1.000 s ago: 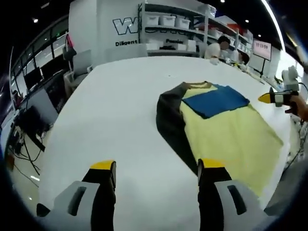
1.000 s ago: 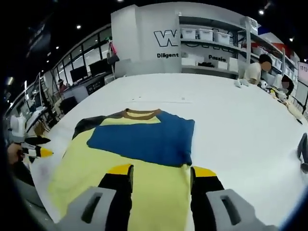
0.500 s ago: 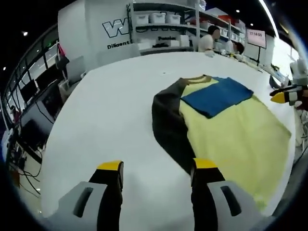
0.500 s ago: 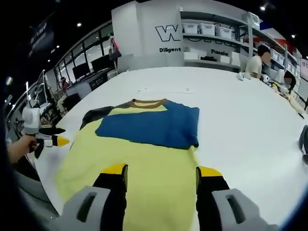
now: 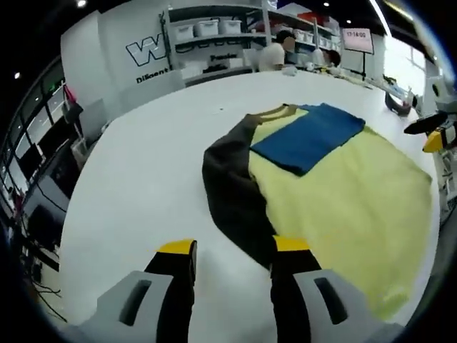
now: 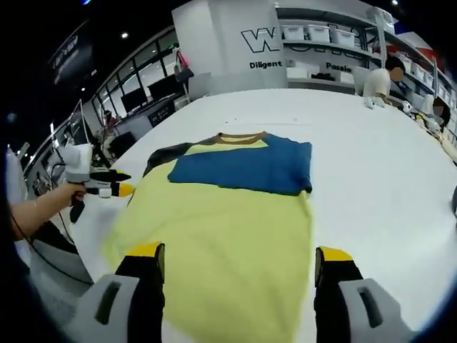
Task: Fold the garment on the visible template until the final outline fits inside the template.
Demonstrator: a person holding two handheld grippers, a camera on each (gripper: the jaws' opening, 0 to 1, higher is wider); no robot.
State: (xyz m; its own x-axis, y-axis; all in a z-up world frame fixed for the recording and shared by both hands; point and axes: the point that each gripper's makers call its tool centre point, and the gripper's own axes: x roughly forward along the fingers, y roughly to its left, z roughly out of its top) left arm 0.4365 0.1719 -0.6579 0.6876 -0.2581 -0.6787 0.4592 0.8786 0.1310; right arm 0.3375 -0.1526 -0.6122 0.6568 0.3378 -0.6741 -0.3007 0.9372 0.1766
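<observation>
Left gripper (image 5: 232, 250) and right gripper (image 6: 241, 256) both gape empty above the garment (image 6: 228, 229). Hem cut off at frame bottom; dark sleeve (image 5: 232, 193) partly behind a jaw.

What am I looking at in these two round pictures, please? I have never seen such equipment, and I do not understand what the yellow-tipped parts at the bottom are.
A person holds a two-jaw gripper in each hand, and each gripper carries a fisheye camera looking forward along its jaws. In the left gripper view, the left gripper stands open above the garment's dark sleeve. In the right gripper view, the right gripper stands open over the hem. Neither holds anything. On the white table lies a yellow garment with a blue sleeve folded across its chest. Each view also catches the other gripper at its edge; in the right gripper view the person's hand holds it.
</observation>
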